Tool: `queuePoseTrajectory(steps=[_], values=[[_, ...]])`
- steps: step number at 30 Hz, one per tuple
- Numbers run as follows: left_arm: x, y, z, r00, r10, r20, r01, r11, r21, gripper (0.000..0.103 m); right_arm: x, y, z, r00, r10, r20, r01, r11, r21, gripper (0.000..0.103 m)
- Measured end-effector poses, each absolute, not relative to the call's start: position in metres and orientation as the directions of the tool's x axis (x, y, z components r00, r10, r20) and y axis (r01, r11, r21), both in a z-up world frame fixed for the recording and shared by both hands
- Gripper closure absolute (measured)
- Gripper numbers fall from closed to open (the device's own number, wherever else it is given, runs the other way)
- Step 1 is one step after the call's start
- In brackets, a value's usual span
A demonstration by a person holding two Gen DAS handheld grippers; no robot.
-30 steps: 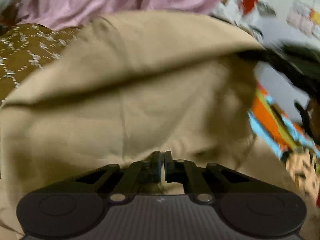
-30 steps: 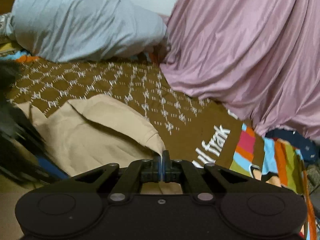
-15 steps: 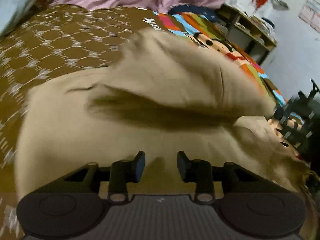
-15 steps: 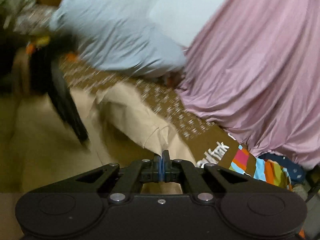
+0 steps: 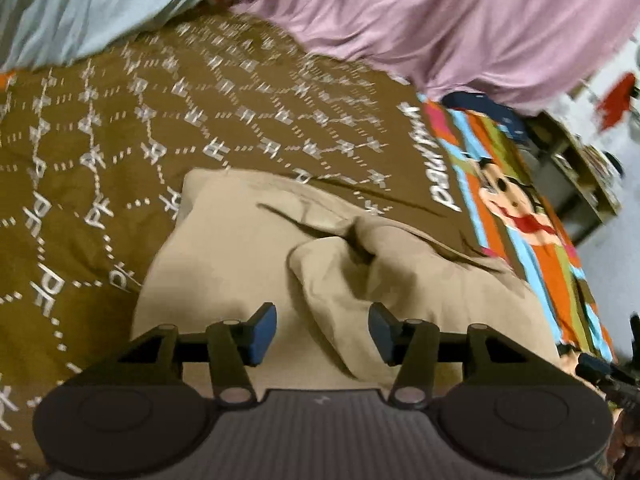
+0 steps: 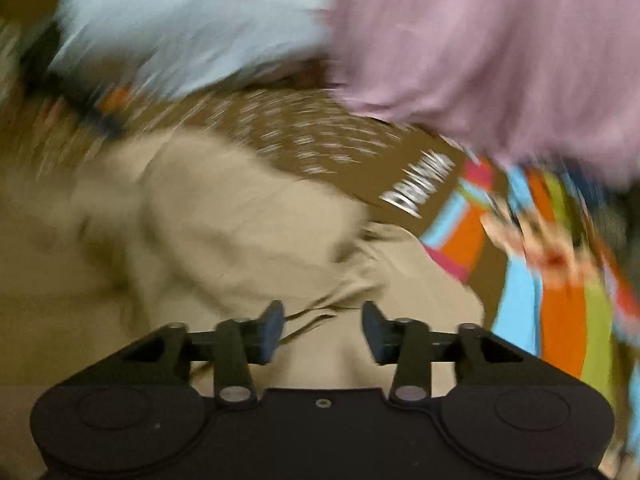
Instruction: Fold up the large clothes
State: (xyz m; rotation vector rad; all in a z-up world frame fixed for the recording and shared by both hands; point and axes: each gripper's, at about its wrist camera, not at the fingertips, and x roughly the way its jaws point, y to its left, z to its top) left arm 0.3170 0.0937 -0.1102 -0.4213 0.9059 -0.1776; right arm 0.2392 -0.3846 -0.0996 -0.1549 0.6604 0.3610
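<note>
Beige cotton garment lies rumpled on a brown bedspread with a white lattice pattern, one fold bunched up at its middle. Left gripper and right gripper hover over it, their jaws just opened and parted, gripping nothing. Behind lie a mauve sheet and a pale blue cloth.
</note>
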Motion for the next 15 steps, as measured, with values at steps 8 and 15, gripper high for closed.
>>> queuePoseTrajectory(steps=[8, 15], values=[[0.372, 0.069, -0.151, 0.504, -0.337, -0.796, -0.071, 0.902, -0.426, 0.098, 0.354, -0.424, -0.146, 0.594, 0.388, -0.704, -0.018, 0.882, 0.471, 0.056], [0.38, 0.056, -0.136, 0.621, -0.151, -0.77, -0.08, 0.964, -0.253, 0.103, 0.379, -0.396, -0.144, 0.669, 0.329, -0.667, -0.108, 0.93, 0.35, 0.1]])
